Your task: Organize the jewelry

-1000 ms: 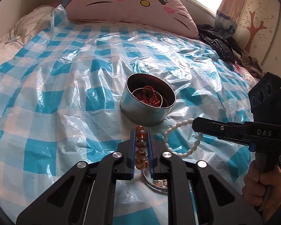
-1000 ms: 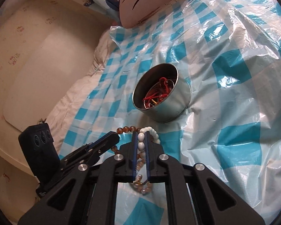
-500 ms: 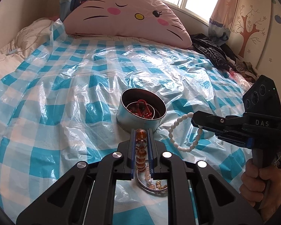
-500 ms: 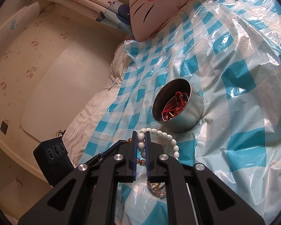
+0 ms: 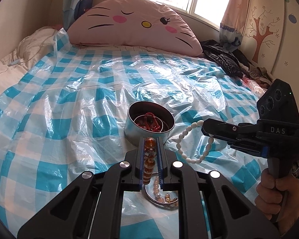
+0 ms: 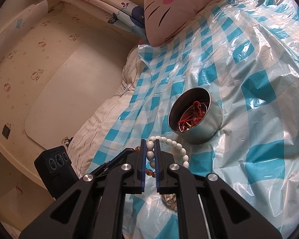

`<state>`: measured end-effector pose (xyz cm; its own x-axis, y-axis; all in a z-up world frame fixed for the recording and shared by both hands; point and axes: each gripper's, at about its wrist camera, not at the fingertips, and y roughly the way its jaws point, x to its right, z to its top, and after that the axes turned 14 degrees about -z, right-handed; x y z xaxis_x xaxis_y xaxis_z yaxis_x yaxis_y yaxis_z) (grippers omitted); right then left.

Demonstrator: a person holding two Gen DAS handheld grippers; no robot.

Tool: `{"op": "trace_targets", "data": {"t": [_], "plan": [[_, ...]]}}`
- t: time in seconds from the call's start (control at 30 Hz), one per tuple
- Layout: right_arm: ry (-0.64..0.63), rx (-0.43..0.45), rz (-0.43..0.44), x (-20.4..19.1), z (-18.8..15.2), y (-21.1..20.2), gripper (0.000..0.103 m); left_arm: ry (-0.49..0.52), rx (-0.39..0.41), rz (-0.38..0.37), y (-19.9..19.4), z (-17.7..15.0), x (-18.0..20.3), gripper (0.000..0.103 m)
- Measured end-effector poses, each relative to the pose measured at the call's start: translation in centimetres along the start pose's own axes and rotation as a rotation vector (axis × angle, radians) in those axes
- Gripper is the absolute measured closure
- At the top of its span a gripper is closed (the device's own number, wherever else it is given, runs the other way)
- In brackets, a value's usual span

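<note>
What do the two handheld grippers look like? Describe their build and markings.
Both are matte black plastic with angular cut-out linkages, silver pivot bolts and narrow blue finger pads. The right gripper carries white "DAS" lettering, a pistol handle and a black three-lens box. The left gripper matches it.

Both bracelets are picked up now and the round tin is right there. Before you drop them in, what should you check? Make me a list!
1. Left gripper shut on the amber bead bracelet: ok.
2. Right gripper shut on the white bead bracelet: ok.
3. Round tin upright, mouth open: ok.
4. Room left in the tin: ok, the red jewelry only covers the bottom.
5. The two bracelets not tangled together: cannot tell, they overlap in the right wrist view.
6. Grippers above the tin's mouth: not ok, both are short of it, on the near side.
</note>
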<state>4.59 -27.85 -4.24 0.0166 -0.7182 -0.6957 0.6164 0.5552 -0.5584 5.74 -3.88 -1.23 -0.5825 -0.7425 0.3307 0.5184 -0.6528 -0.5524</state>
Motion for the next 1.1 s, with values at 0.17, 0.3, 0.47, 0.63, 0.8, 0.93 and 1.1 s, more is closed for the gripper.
{"op": "trace_targets", "data": {"t": [0.17, 0.3, 0.47, 0.63, 0.8, 0.93, 1.1], "plan": [[0.005, 0.003, 0.004, 0.0, 0.0, -0.1, 0.094, 0.024, -0.003, 0.014, 0.0, 0.0, 0.4, 0.092], [0.007, 0.003, 0.006, 0.0, 0.0, -0.1, 0.094, 0.035, -0.003, 0.024, 0.0, 0.0, 0.5, 0.092], [0.007, 0.005, 0.009, 0.0, 0.0, -0.1, 0.094, 0.048, -0.003, 0.033, 0.1, 0.0, 0.8, 0.092], [0.006, 0.017, 0.015, -0.1, 0.2, -0.3, 0.094, 0.057, 0.000, 0.032, 0.1, 0.1, 0.9, 0.092], [-0.023, 0.002, -0.167, 0.2, 0.2, 0.1, 0.073, 0.038, 0.002, 0.031, 0.0, 0.2, 0.6, 0.092], [-0.120, -0.075, -0.418, -0.1, -0.6, 2.7, 0.063, 0.017, 0.005, 0.038, -0.1, 0.2, 0.0, 0.092], [-0.235, -0.125, -0.471, -1.3, -1.2, 5.5, 0.063, 0.007, 0.008, 0.039, -0.2, 0.2, -0.2, 0.092]]}}
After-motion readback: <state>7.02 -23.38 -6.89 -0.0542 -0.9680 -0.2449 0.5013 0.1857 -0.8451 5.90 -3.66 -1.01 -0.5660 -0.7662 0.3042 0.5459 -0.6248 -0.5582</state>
